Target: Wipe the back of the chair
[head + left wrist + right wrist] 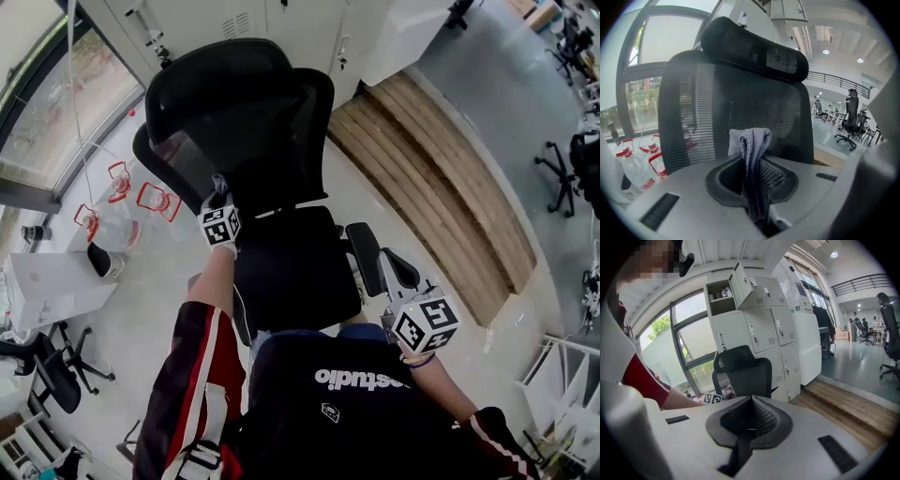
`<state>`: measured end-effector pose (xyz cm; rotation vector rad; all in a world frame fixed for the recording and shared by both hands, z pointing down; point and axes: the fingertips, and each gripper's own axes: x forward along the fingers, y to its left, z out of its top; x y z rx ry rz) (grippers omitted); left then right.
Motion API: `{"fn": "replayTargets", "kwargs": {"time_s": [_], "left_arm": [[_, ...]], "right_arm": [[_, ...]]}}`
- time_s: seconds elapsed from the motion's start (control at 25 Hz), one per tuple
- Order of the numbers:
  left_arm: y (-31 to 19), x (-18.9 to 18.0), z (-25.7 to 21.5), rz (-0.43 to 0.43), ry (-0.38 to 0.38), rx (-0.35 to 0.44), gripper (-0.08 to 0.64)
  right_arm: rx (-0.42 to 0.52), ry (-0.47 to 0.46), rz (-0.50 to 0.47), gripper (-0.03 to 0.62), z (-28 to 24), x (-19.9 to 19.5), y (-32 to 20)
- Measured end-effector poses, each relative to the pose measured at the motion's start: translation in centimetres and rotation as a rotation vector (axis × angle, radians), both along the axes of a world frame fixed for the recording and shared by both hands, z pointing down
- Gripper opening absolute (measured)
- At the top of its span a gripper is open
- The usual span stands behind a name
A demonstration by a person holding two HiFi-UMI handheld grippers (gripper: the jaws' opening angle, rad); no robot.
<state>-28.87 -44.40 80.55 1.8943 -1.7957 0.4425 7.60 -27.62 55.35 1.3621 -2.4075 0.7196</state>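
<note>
A black office chair faces me, with a mesh back (246,141) and a headrest (220,70) on top. My left gripper (217,199) is held up in front of the lower part of that back, shut on a grey cloth (751,140). The cloth sticks up out of the jaws, close before the mesh back (708,108), and I cannot tell whether it touches. My right gripper (401,274) hangs low by the chair's right armrest (364,251). Its jaws are shut with nothing between them (751,401), and the chair (743,371) stands a way off in its view.
Plastic bottles with red labels (155,199) stand on the floor left of the chair. A wooden step (441,178) runs along the right, below white lockers (764,319). A white table (56,286) and another black chair (52,366) are at the left.
</note>
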Motion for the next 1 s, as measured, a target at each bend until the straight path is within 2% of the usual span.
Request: {"fn": "replayTargets", "kwargs": {"time_s": [0.6, 0.88, 1.0], "left_arm": [[-6.9, 19.4, 2.4, 0.155, 0.091, -0.022, 0.057], [-8.8, 26.0, 1.8, 0.227, 0.123, -0.013, 0.057], [-8.4, 29.2, 0.3, 0.290, 0.156, 0.012, 0.057]], "right_arm": [[-0.040, 0.009, 0.138, 0.015, 1.3, 12.2, -1.4], [-0.053, -0.001, 0.170, 0.015, 1.8, 15.1, -1.8], [-0.055, -0.014, 0.168, 0.015, 1.8, 15.6, -2.1]]}}
